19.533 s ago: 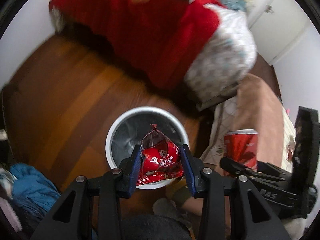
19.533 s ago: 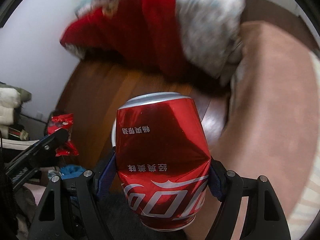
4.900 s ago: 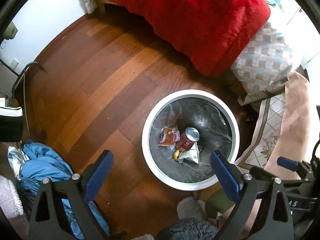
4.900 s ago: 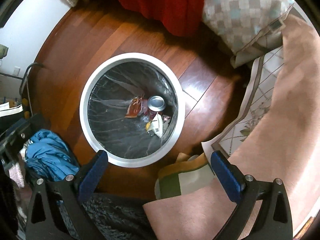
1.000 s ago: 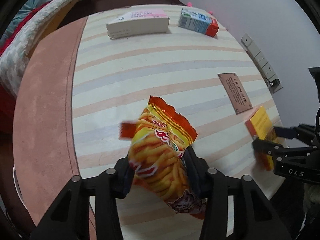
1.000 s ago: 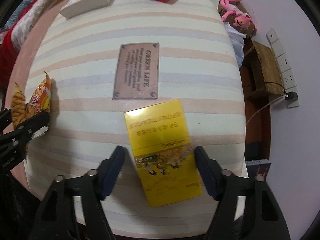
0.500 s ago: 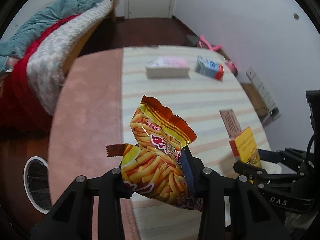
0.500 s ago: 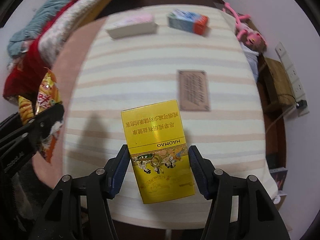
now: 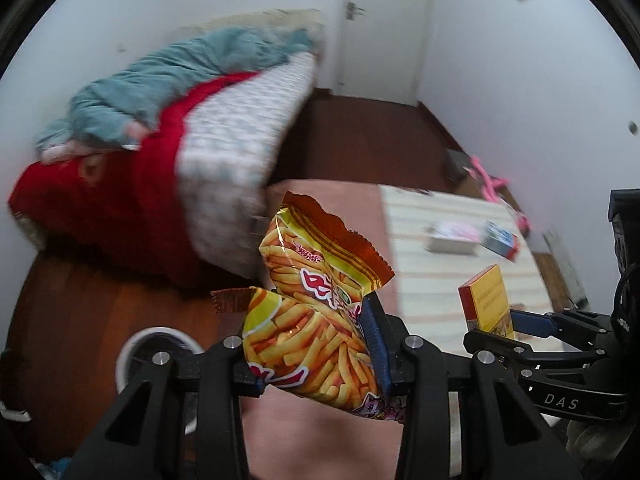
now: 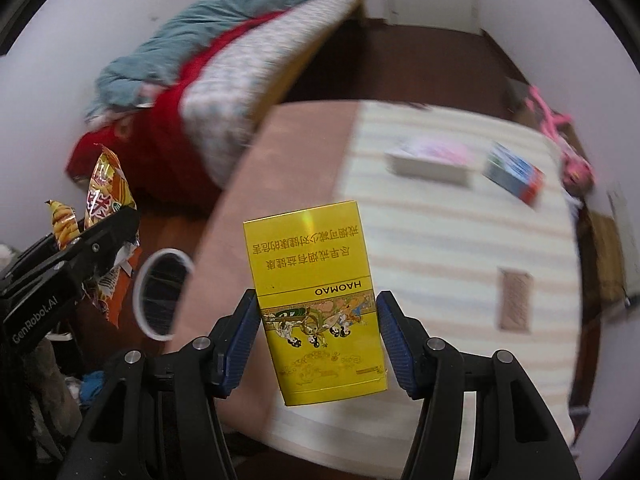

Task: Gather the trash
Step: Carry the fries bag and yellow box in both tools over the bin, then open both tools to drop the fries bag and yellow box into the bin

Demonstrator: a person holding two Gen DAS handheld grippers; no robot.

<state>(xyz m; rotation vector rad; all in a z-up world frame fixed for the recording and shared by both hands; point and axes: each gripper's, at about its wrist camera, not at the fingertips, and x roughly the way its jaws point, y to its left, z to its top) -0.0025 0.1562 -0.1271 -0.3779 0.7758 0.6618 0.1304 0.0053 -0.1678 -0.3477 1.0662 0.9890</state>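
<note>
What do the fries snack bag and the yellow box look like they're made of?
Snack bag: likely thin glossy plastic film, crinkled, with a jagged torn top edge. Yellow box: probably coated cardboard, with flat faces, crisp corners and a slight sheen.

A white-rimmed bin (image 9: 156,344) stood open-mouthed on the wood floor (image 9: 80,300), hard against the edge of the pink-and-striped table (image 10: 440,240), with a red-draped bed (image 9: 132,196) crowding the floor behind it. The crisp packet (image 9: 316,320) in the left gripper (image 9: 316,344) and the yellow box (image 10: 320,300) in the right gripper (image 10: 318,332) hung clear above the tabletop. A flat box (image 10: 430,160) and a small carton (image 10: 514,178) occupied the table's far end.
</note>
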